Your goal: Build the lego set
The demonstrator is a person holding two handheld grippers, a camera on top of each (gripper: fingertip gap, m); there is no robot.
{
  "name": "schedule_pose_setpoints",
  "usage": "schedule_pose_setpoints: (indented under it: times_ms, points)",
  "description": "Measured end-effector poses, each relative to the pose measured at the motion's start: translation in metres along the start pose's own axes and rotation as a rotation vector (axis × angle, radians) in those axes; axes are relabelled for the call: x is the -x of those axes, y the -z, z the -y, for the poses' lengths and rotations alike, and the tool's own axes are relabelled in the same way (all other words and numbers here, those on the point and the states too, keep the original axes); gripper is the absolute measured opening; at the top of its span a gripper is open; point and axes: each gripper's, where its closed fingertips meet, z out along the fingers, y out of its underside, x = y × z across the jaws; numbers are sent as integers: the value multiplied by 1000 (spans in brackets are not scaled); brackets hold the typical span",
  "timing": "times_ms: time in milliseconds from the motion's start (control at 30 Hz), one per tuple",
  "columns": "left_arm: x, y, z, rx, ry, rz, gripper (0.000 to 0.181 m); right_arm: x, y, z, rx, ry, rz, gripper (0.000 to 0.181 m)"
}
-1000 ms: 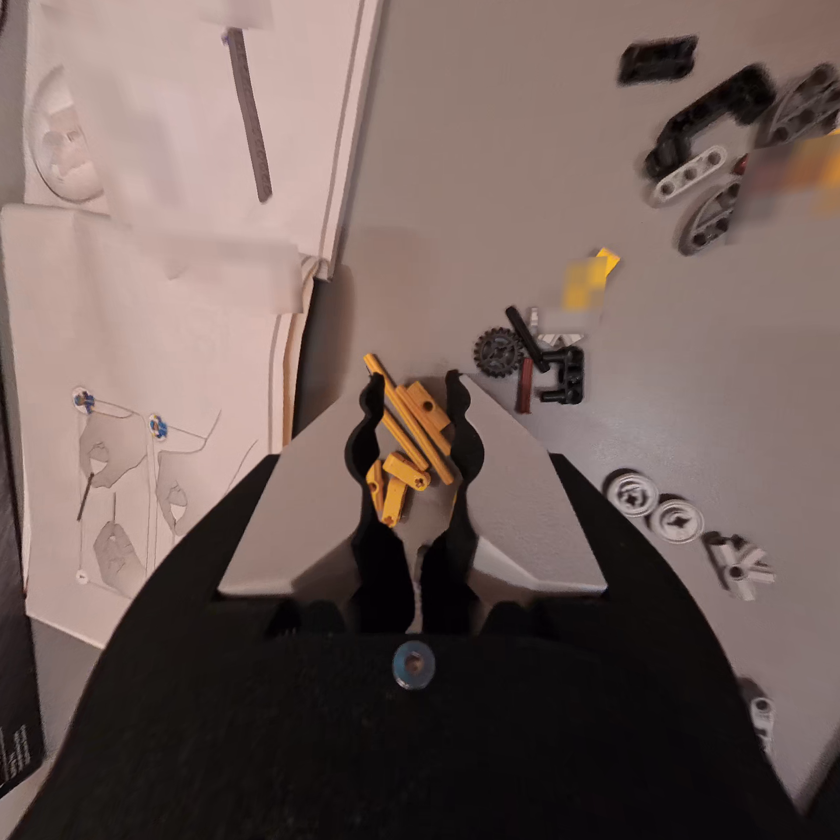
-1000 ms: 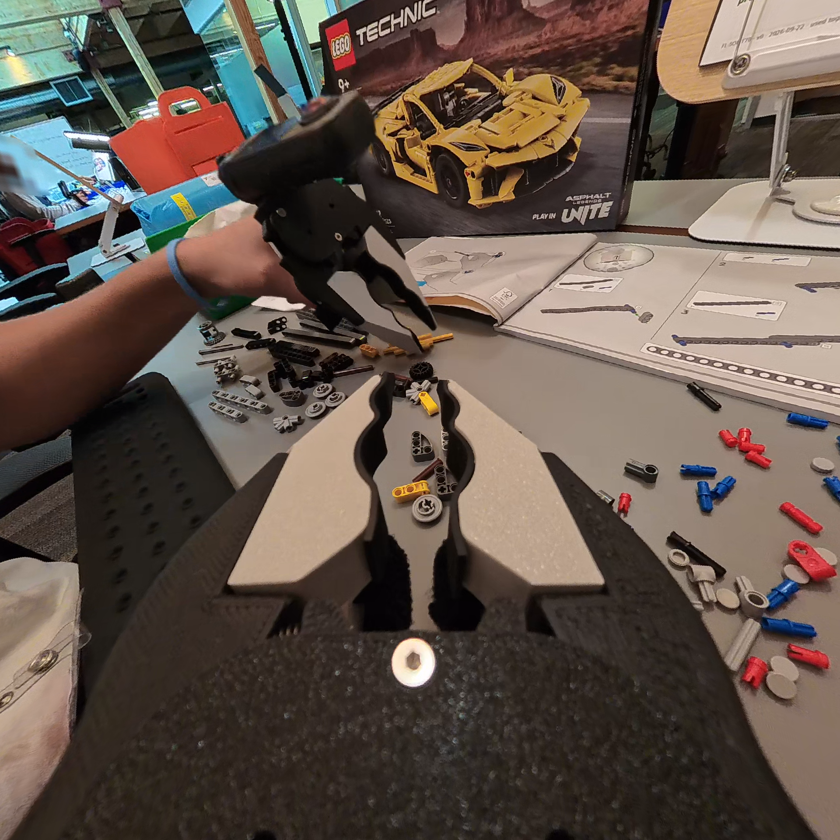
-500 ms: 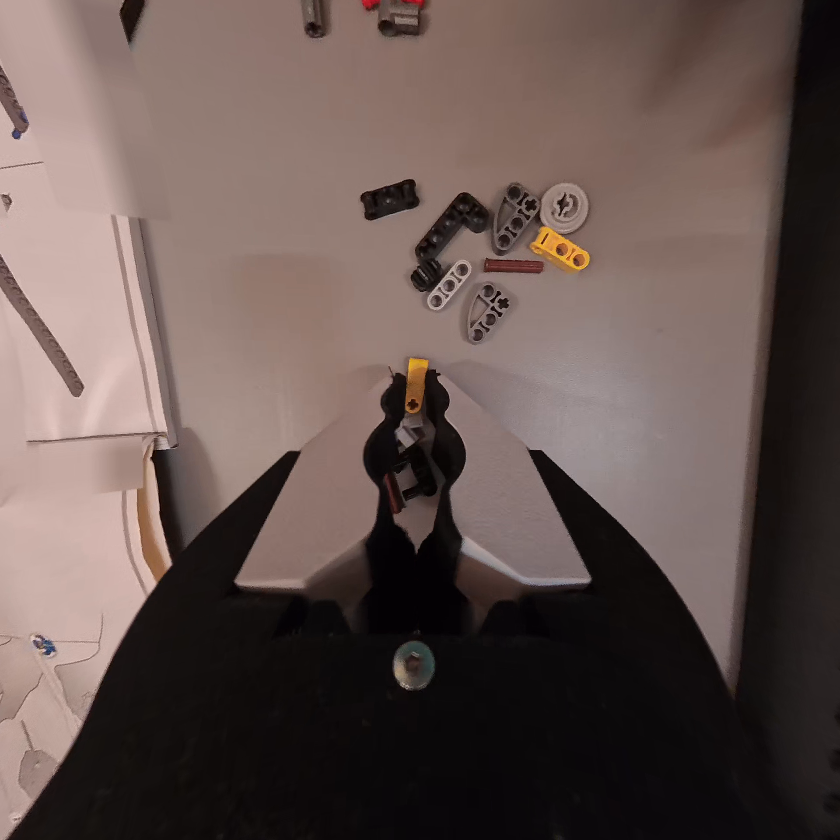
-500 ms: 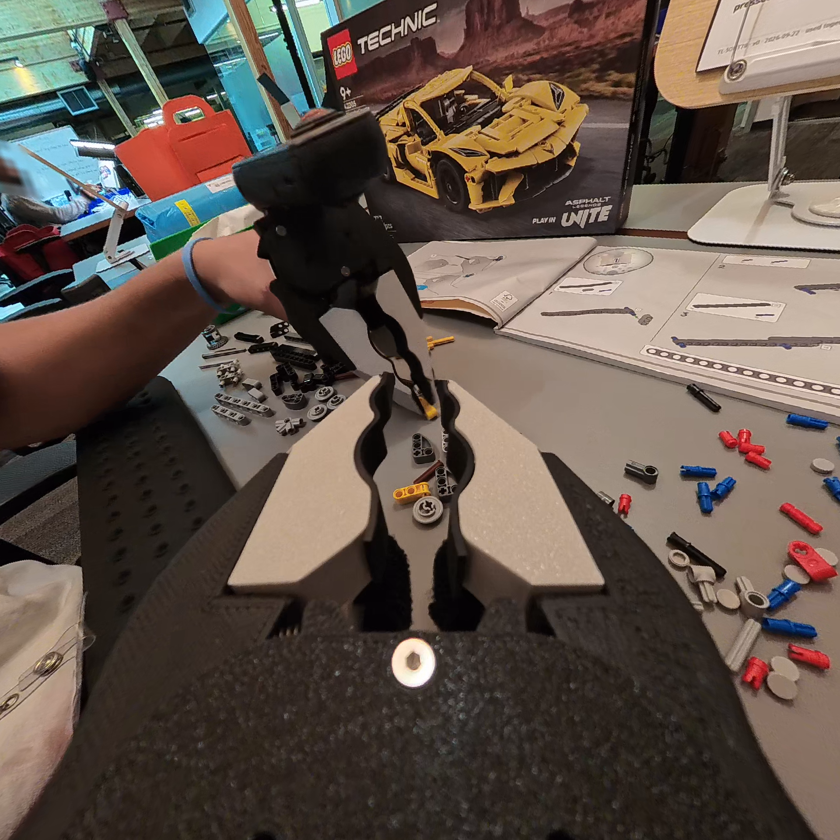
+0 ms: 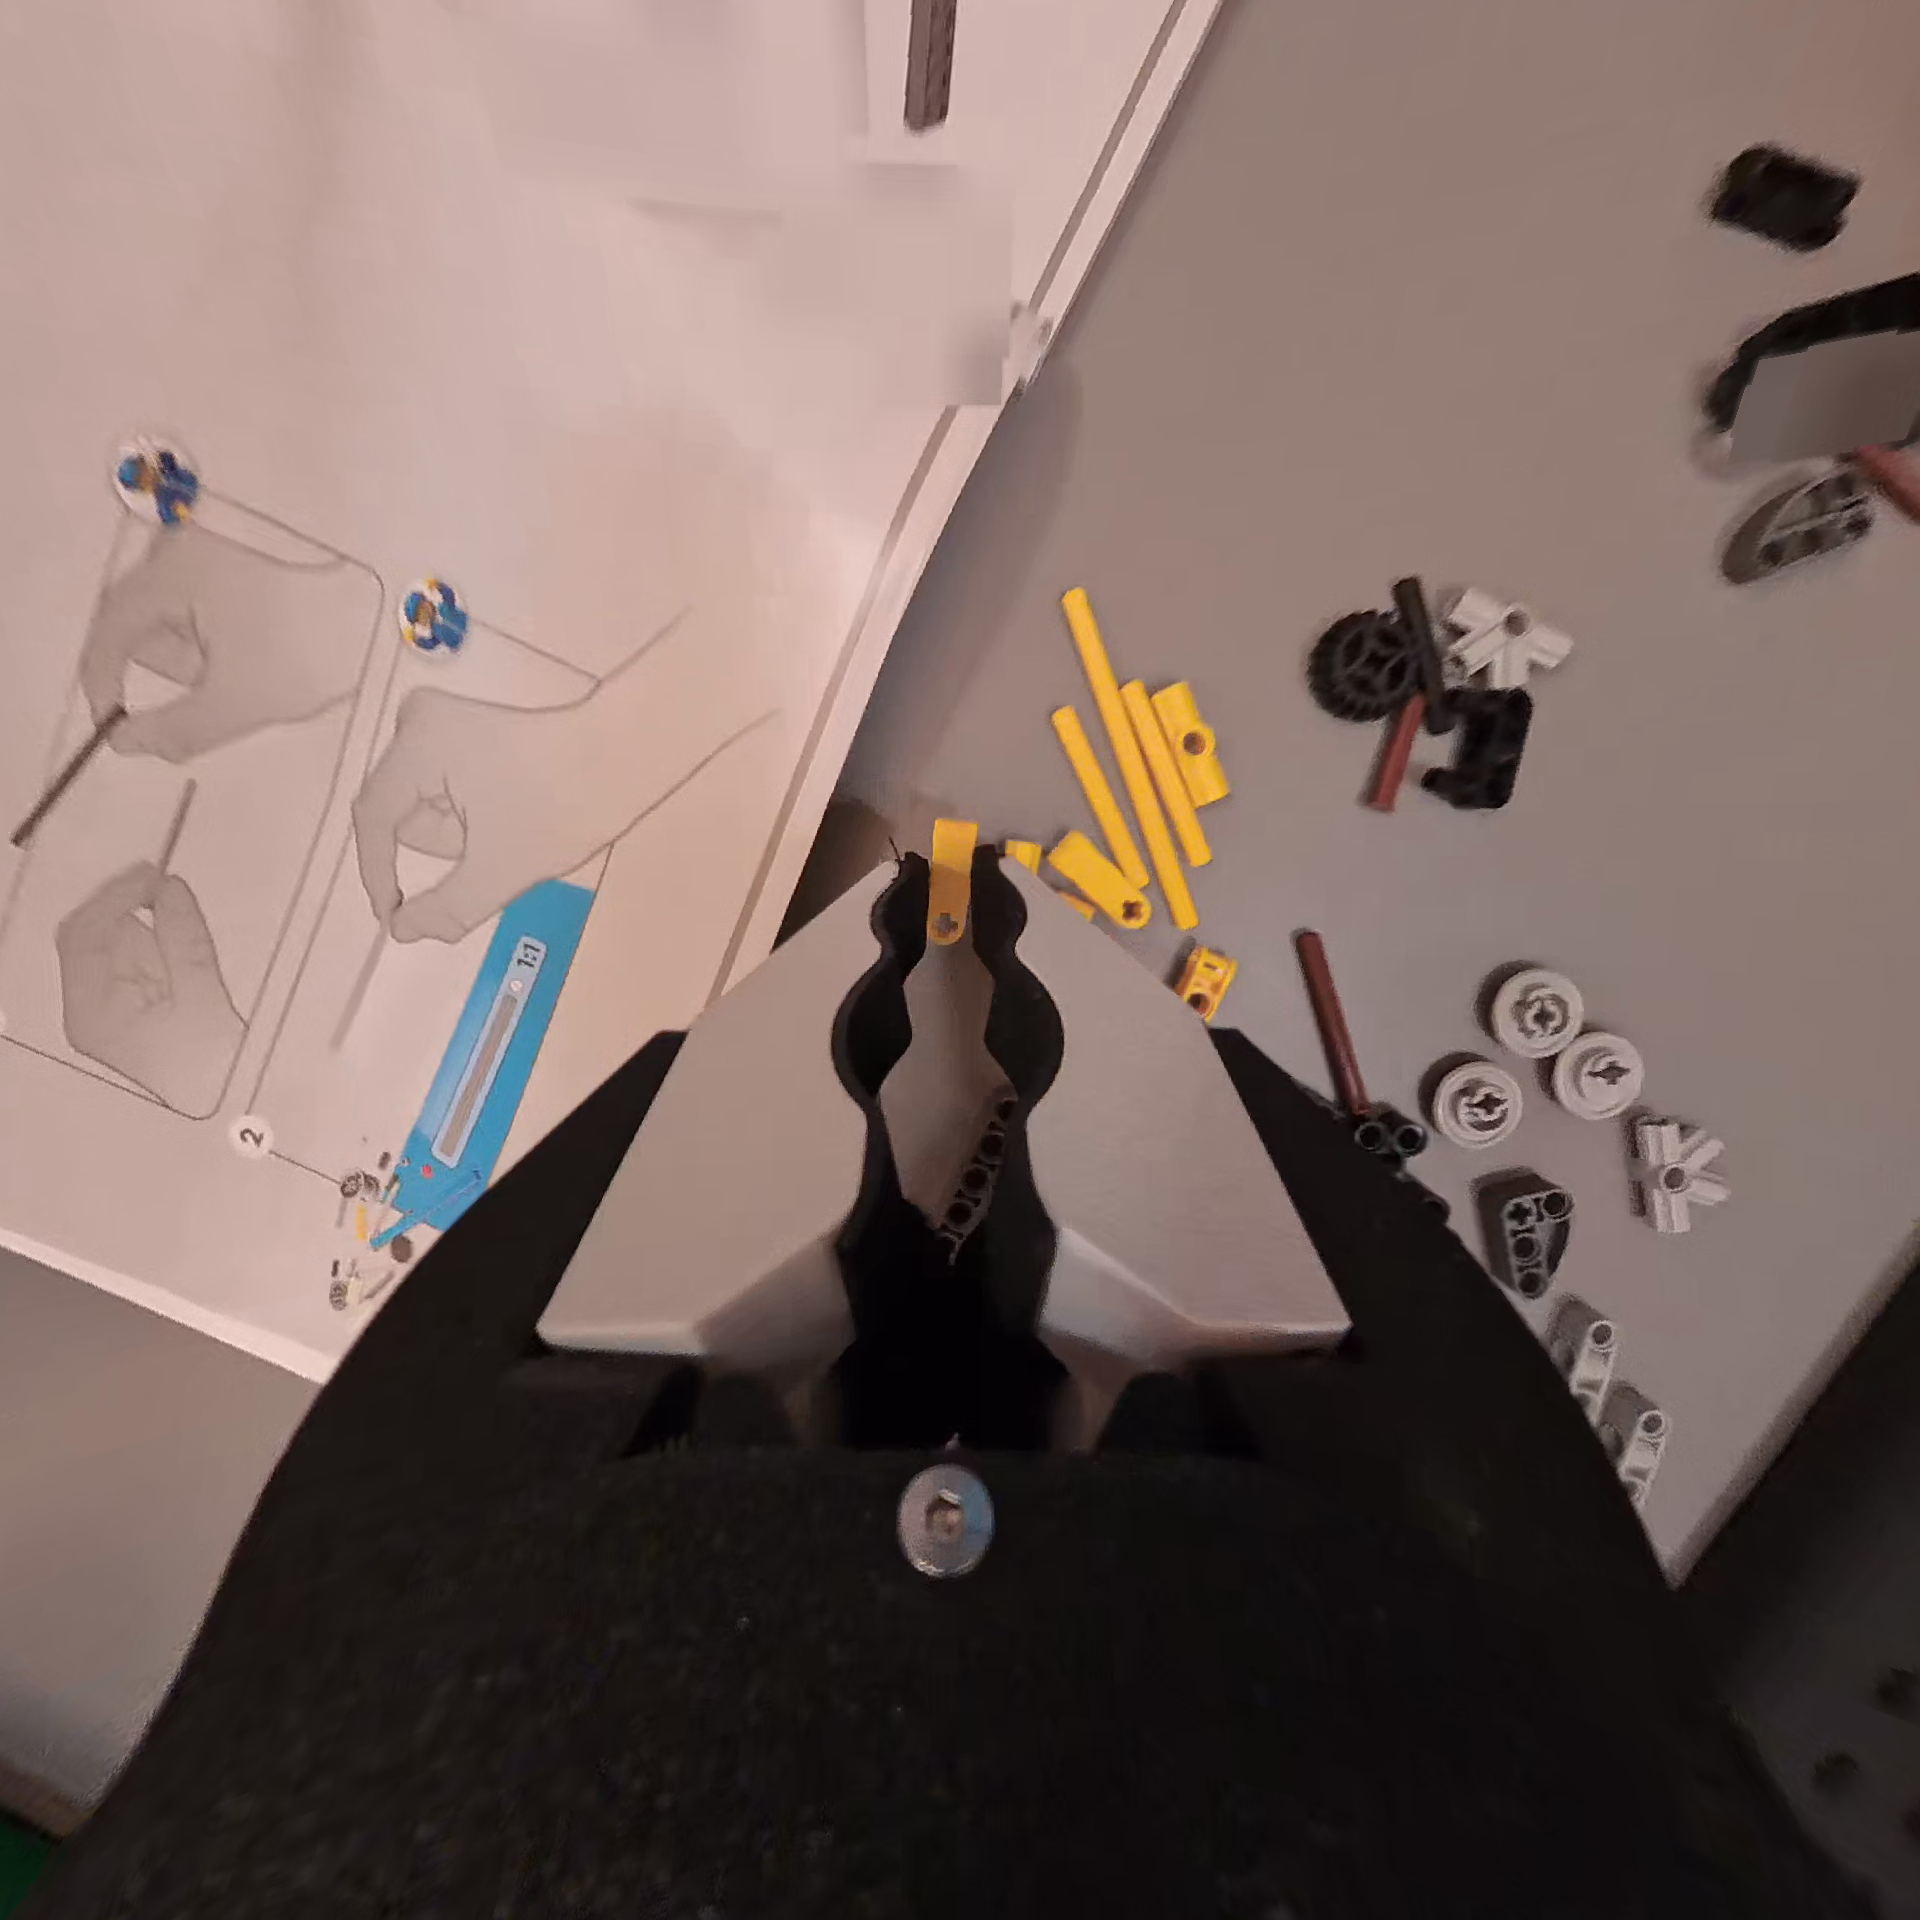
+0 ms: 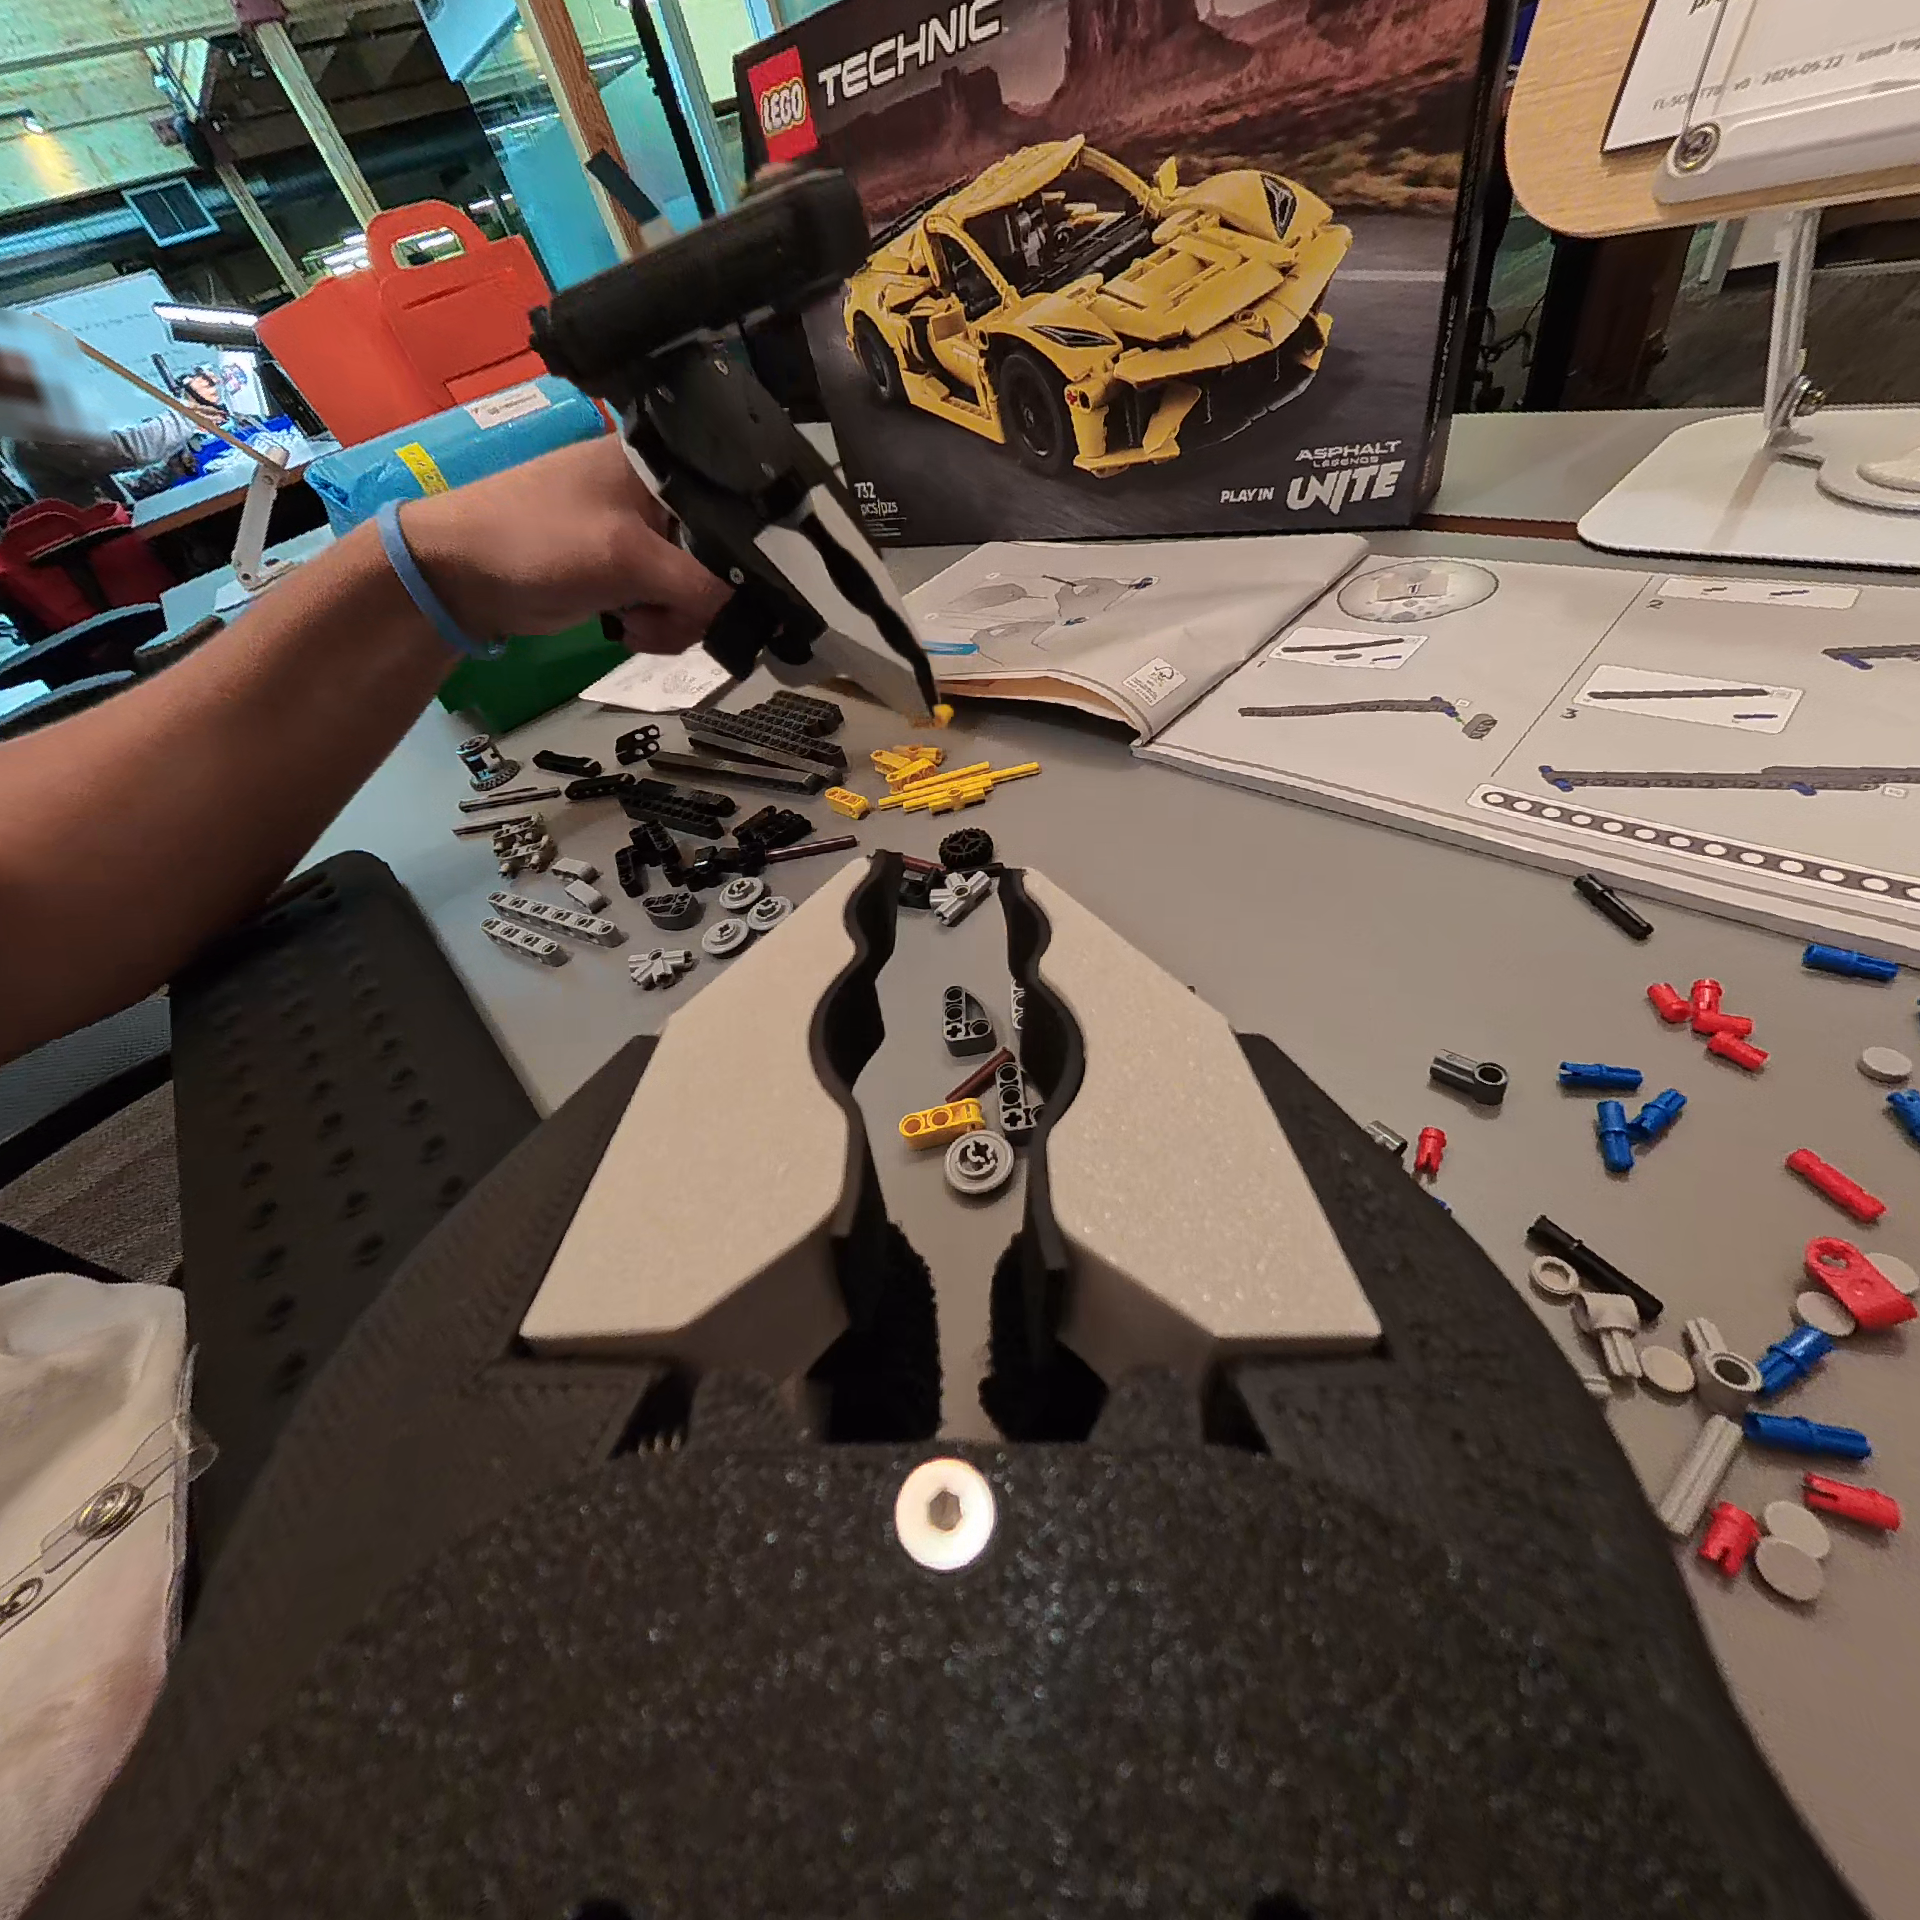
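Note:
My left gripper (image 5: 953, 858) is shut on a small yellow Lego connector (image 5: 948, 896), which sticks out past the fingertips. It hangs just above the table beside a pile of yellow axles and connectors (image 5: 1138, 774). In the right wrist view the left gripper (image 6: 928, 707) holds this piece over the same yellow pile (image 6: 940, 784). My right gripper (image 6: 943, 873) is open and empty, low over the table. Between its fingers lie a yellow connector (image 6: 940, 1125), a grey round piece (image 6: 979, 1162) and a dark grey piece (image 6: 966, 1016).
The open instruction booklet (image 5: 416, 520) lies left of the yellow pile and also shows in the right wrist view (image 6: 1558, 717). The Lego box (image 6: 1122, 270) stands behind it. Black beams (image 6: 769, 738), a black gear (image 5: 1356, 665), grey hubs (image 5: 1538, 1023) and red and blue pins (image 6: 1704, 1023) are scattered around. To the black gear (image 5: 1356, 665): left tips about 8 cm, right tips about 15 cm. My right wrist view (image 6: 965, 842) looks at it from another angle.
The left gripper closed on the small yellow connector near the middle cluster of parts and carried it back to the yellow pile by the booklet. The right gripper has stayed still.

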Motion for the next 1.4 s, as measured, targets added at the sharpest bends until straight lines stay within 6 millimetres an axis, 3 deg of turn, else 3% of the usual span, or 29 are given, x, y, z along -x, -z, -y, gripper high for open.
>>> schedule_pose_setpoints:
  times_ms: [167, 367, 500, 700, 767, 833, 900, 967, 1033, 1167, 1300, 1400]
  points:
    - [8, -7, -15, 70, 2, 16, 7, 0, 0, 0, -1, -2, -2, 20]
    - [1, -6, -8, 21, -26, -35, 7, 0, 0, 0, 0, -3, -2, 20]
    - [-5, -5, -4, 19, -11, -49, 26, 0, 0, 0, -1, -2, -3, 20]
    - [-32, 9, 2, 78, -91, 19, 25, -1, 1, 1, -6, -5, -3, 20]
    - [-57, 18, 30, -57, -122, -5, 25, -1, 1, 1, -9, -4, -4, 20]
    - [-102, 20, 57, -185, -123, -104, 25, -1, 1, 1, -10, -6, -4, 20]
    - [-144, 9, 64, -203, -91, -166, 28, -1, 1, 2, -10, -7, -4, 20]
    - [-168, -9, 63, -198, -37, -115, 35, -1, 2, 2, -13, -8, -3, 20]
    - [-180, -24, 60, -200, 62, -58, 42, -1, 2, 2, -16, -7, -1, 19]
    - [-207, -36, 53, -206, 133, -82, 36, 0, 2, 2, -18, -6, 3, 20]
    - [-205, -44, 47, -166, 136, -50, 17, 0, 2, 3, -18, -7, 4, 20]
    - [-203, -46, 49, -173, 140, -68, 14, 0, 3, 3, -20, -6, 2, 19]
